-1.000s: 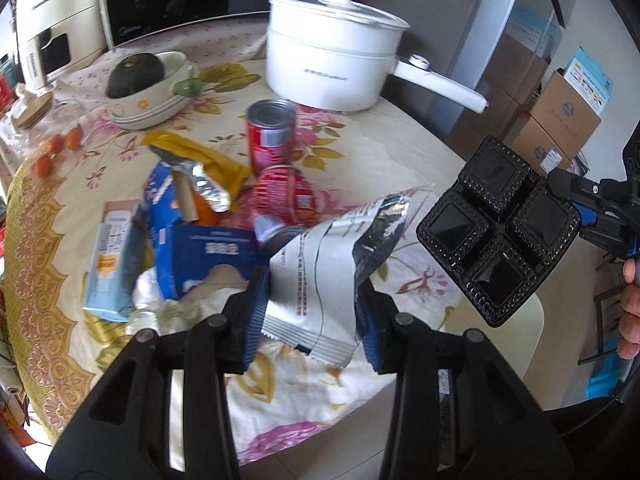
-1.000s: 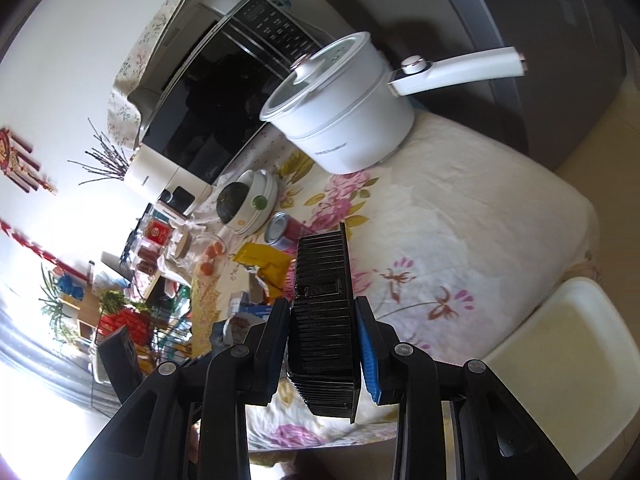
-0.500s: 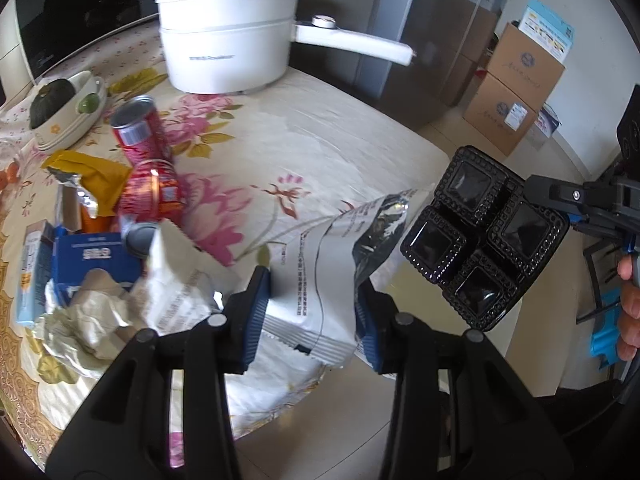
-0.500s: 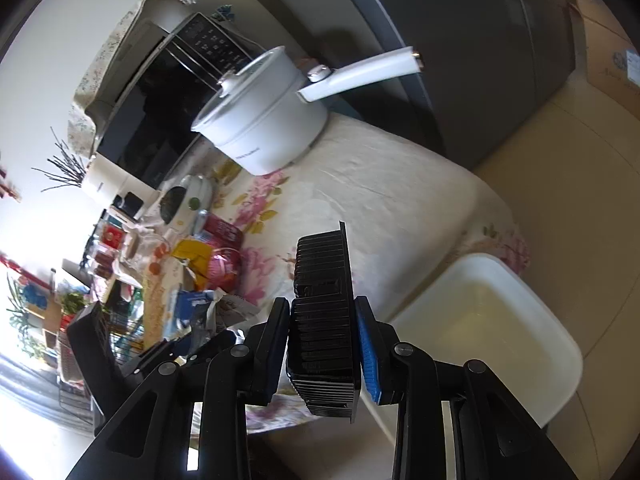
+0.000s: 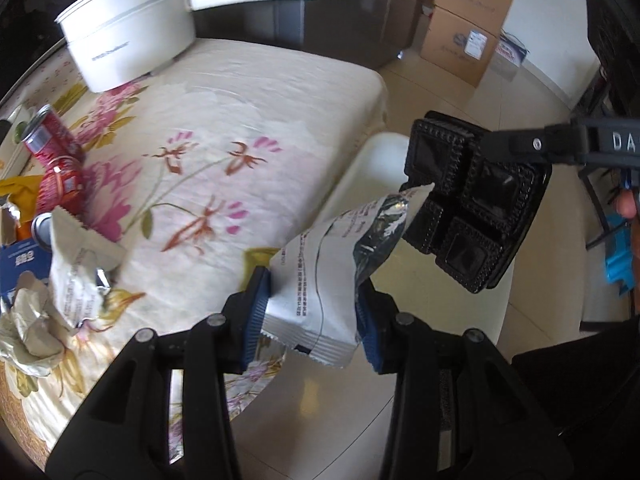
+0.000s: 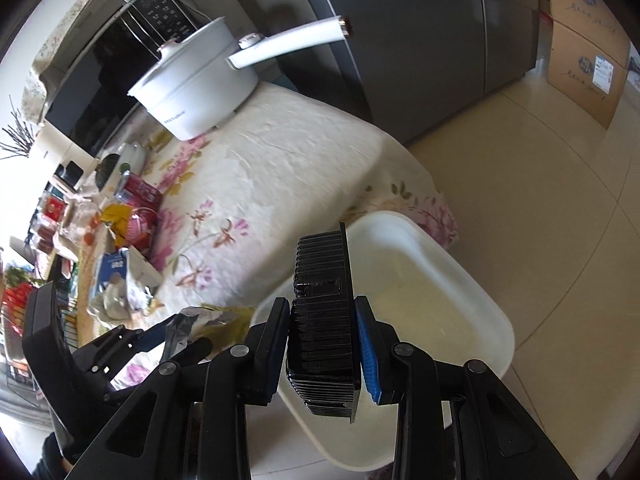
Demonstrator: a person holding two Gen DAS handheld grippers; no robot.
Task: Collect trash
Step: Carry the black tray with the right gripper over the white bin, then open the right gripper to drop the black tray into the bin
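Note:
My left gripper (image 5: 314, 314) is shut on a white and silver snack bag (image 5: 332, 272) and holds it past the table's edge, over the near rim of a white bin (image 5: 372, 156) on the floor. My right gripper (image 6: 324, 340) is shut on a black four-cell plastic tray (image 6: 324, 312), held on edge above the white bin (image 6: 432, 280). In the left wrist view the black tray (image 5: 476, 204) hangs just right of the bag. More trash lies on the table's left: red cans (image 5: 52, 148), a crumpled wrapper (image 5: 72, 264), a blue box (image 5: 20, 264).
The table has a floral cloth (image 5: 240, 120). A white pot with a long handle (image 5: 128, 36) stands at its back. A grey fridge (image 6: 420, 40) and cardboard boxes (image 5: 468, 32) stand beyond on the tiled floor.
Both grippers have swung right, away from the trash pile and off the table's edge, carrying the bag and the black tray to above the white bin.

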